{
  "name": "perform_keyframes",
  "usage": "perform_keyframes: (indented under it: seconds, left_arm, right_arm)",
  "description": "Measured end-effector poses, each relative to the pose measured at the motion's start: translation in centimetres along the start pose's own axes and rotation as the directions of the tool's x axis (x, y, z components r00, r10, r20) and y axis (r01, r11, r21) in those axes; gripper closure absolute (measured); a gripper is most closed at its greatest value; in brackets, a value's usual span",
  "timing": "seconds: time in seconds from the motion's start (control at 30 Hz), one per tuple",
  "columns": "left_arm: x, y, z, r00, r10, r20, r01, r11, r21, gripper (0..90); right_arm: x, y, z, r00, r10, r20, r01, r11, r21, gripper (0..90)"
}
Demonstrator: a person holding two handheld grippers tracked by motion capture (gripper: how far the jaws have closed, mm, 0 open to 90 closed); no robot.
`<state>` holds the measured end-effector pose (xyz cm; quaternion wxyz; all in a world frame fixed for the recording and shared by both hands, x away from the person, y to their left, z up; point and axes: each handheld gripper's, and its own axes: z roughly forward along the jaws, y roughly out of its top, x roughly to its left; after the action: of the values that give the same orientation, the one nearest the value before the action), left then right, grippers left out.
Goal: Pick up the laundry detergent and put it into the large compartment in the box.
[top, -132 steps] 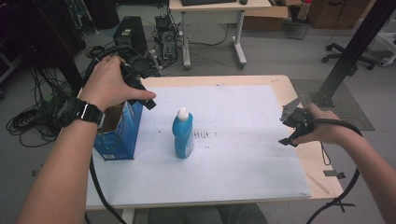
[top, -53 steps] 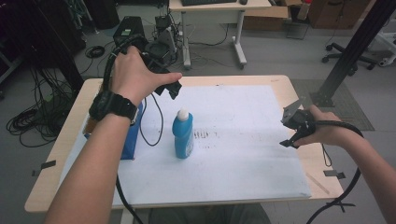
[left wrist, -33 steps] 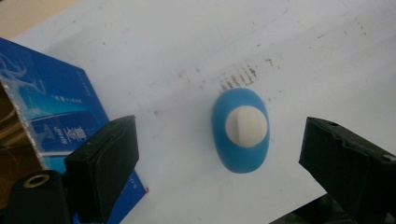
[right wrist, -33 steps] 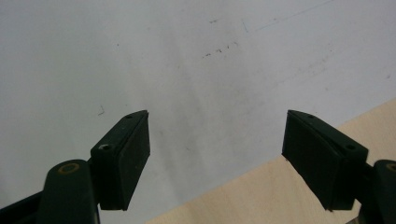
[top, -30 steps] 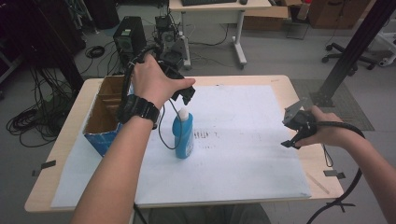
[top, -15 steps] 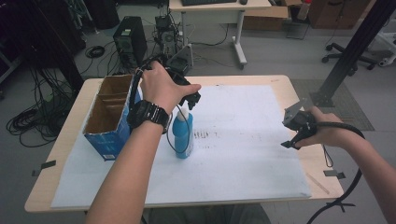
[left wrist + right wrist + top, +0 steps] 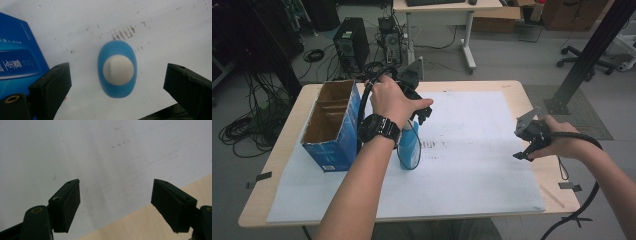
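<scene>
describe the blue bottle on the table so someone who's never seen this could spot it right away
On the wooden table lies a white sheet. Toward its left stands an open blue cardboard box; just right of that is the blue bottle, upright under the open left tongs. Its rounded white cap sets it apart.

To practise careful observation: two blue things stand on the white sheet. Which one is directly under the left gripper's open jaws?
The blue plastic bottle with the white cap, standing upright between the jaws of the left gripper. The open blue cardboard box stands beside it, off to one side.

Blue bottle (image 7: 117,72) seen from above, white cap, jaws spread wide
</scene>
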<state>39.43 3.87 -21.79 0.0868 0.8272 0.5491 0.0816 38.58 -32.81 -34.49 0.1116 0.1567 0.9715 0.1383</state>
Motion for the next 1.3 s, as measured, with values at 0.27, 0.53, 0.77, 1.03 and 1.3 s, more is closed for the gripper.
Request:
perform_keyframes:
  seconds: [0.27,0.53,0.77,1.03,1.3]
  left_arm:
    - [-0.4,0.1,1.1,1.0000,0.002,0.001,-0.002,0.9998,0.019,7.2]
    - [-0.6,0.2,2.3,1.0000,0.003,-0.009,-0.003,0.9988,0.049,7.5]
    - [-0.8,0.3,3.0,0.9999,-0.005,-0.015,0.006,0.9980,0.062,7.8]
    - [-1.0,0.4,3.7,0.9996,-0.003,-0.026,0.006,0.9970,0.078,7.9]
    - [-0.9,0.3,4.5,0.9993,-0.012,-0.036,0.016,0.9957,0.092,8.3]
  right_arm:
    - [0.0,0.1,0.1,1.0000,-0.001,-0.001,0.001,1.000,0.003,23.4]
    - [0.1,-0.1,0.4,1.0000,0.002,-0.006,-0.002,1.000,0.005,23.4]
    - [0.0,-0.2,0.4,1.0000,0.005,-0.005,-0.005,1.000,0.002,23.4]
    - [0.0,-0.2,0.4,1.0000,0.005,-0.006,-0.005,1.000,0.004,23.4]
    - [0.0,-0.2,0.5,1.0000,0.005,-0.007,-0.005,1.000,0.008,23.4]
